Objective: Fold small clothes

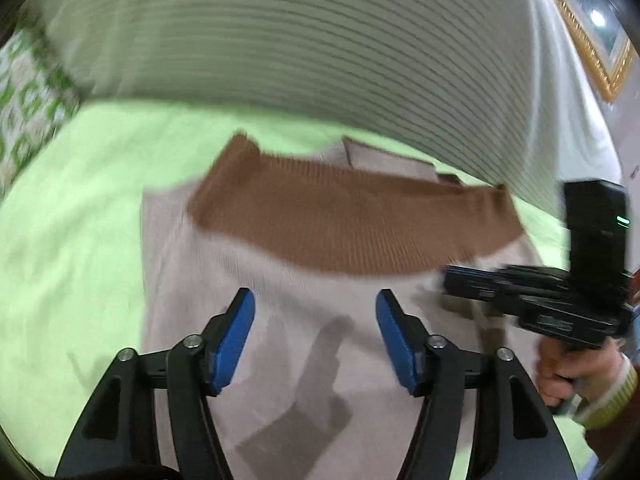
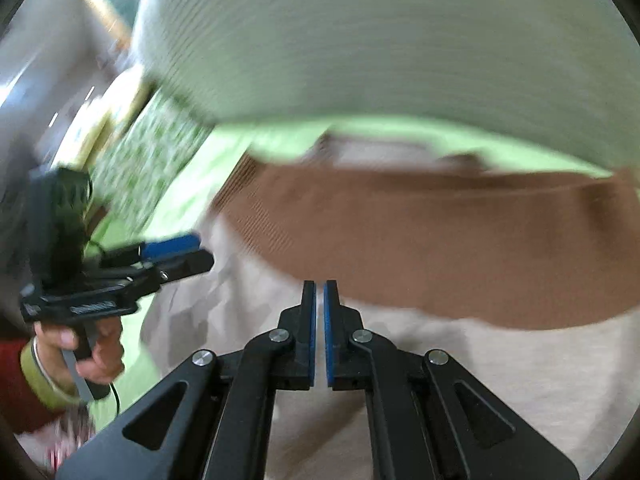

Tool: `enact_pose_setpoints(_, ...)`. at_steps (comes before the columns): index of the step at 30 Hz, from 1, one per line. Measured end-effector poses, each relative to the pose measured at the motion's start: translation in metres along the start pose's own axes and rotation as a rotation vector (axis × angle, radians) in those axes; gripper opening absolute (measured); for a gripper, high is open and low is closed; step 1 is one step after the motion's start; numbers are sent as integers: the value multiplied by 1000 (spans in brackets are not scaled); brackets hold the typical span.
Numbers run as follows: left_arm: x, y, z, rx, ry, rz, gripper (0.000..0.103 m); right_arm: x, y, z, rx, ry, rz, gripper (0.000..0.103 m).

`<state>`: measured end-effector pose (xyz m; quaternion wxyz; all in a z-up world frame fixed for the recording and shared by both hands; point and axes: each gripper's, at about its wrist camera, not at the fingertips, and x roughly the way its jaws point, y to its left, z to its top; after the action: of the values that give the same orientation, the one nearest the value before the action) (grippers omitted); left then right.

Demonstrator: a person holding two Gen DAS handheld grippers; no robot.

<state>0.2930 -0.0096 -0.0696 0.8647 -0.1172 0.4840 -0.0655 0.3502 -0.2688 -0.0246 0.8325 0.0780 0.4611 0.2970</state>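
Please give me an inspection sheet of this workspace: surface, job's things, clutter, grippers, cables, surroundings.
Surface: light green bed sheet, soft, a little wrinkled.
Job's things: beige knit garment with a brown ribbed band, lying spread on the sheet.
Clutter: nothing seen.
Grippers: left gripper open, nothing between its blue pads; right gripper shut, holding nothing; both above the garment.
Cables: thin dark cable below the left hand.
Surroundings: large white striped cushion; green patterned cloth; gold picture frame.

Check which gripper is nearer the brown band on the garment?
Right. The right gripper, shut and empty, has its tips at the brown band's lower edge; the left gripper, open, hovers over the beige cloth short of it.
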Motion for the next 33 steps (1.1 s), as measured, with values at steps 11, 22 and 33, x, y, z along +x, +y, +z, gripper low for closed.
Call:
enact_pose_setpoints(11, 3, 42, -60, -128, 82, 265, 71, 18, -44, 40, 239, -205, -329, 0)
enact_pose_setpoints(22, -35, 66, -75, -332, 47, 184, 72, -51, 4, -36, 240, -272, -218, 6)
enact_pose_setpoints(33, 7, 57, -67, -328, 119, 223, 77, -85, -8, -97, 361, -264, -325, 25)
